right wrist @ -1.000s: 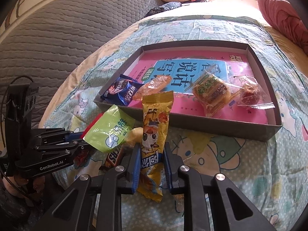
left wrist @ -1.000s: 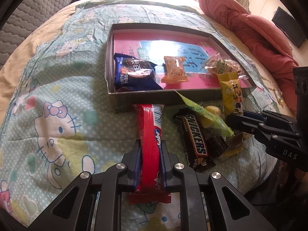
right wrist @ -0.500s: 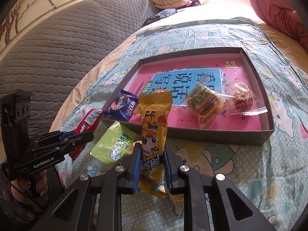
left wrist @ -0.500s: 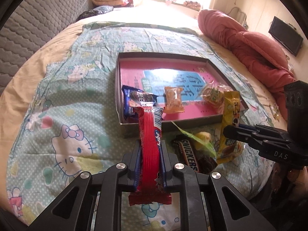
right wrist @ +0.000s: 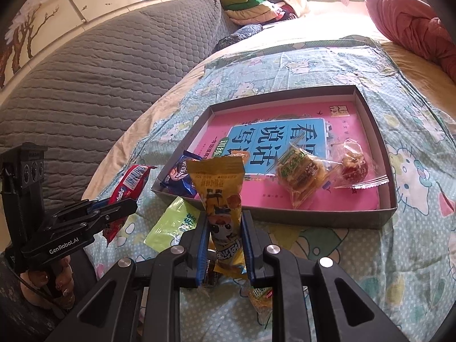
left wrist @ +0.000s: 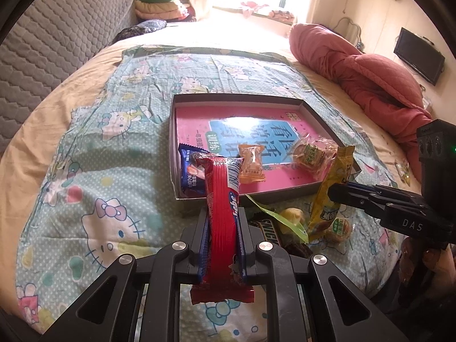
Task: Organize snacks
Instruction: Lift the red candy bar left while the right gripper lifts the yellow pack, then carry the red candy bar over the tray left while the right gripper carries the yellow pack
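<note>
Snacks sit in two groups from where I watch: some already inside the shallow grey box (left wrist: 319,108), the rest loose on the bedspread (left wrist: 94,148) just outside its near wall. My left gripper (left wrist: 221,225) is clamped tight on a long red wrapper (left wrist: 221,199), which stands up between the blue pads and tips toward the box's near left corner. My right gripper (right wrist: 225,228) is pinched shut on a yellow packet (right wrist: 221,196), also upright, its top edge overlapping the near wall in my view.

Inside the box, a blue packet (left wrist: 189,171) lies in the near left corner, an orange candy (left wrist: 250,164) just beside it, a clear-wrapped biscuit (right wrist: 299,171) and a red sweet in clear wrap (right wrist: 354,165) toward the right. The far half of the box floor, a pink and blue printed sheet (right wrist: 285,134), is bare, so there is open room there. The walls are low all round.

Outside the near wall, a green pouch (right wrist: 173,222) and a Snickers bar (left wrist: 268,230) lie close together between my two grippers, with a small round wrapped sweet (left wrist: 339,228) near them. Left of the box the cartoon-cat bedspread is free.

A grey quilted headboard (right wrist: 85,85) runs along the left, a red duvet (left wrist: 364,71) is bunched at the right, folded bedding (left wrist: 162,7) is stacked near the bright window.
</note>
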`<state>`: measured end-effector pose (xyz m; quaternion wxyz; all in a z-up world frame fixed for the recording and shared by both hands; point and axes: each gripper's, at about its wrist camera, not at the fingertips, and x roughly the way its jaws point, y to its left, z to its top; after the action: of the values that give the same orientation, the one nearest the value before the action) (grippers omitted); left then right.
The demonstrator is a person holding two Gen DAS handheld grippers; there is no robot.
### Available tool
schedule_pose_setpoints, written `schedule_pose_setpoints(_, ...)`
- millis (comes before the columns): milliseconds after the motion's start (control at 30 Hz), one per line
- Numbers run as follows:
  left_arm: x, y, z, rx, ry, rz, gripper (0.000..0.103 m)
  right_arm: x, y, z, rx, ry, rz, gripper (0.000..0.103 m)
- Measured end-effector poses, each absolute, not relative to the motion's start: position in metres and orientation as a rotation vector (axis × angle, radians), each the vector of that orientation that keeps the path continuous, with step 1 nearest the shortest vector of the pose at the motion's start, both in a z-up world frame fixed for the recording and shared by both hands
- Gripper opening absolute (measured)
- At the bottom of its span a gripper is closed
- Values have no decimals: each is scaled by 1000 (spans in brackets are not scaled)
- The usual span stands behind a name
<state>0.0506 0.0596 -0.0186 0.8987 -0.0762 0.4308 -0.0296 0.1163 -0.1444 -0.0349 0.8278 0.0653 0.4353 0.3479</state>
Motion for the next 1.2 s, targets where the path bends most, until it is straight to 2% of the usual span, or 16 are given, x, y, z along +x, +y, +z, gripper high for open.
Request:
schedule_pose_setpoints(633,52,60,-21,-168,905,-67,17,140,-134,-80,206,1108,750,26)
schedule_pose_setpoints(700,52,60,-21,-168,905,-67,17,141,-136,-81,225,1108,755,25)
schedule_pose_setpoints(800,52,60,-20,-170,901,-65,17,140,-137,-78,221,1091,757,19)
schedule_pose_setpoints(1200,54,61,-13,-177,863,-66,17,133,-146,-38,213,937,780,18)
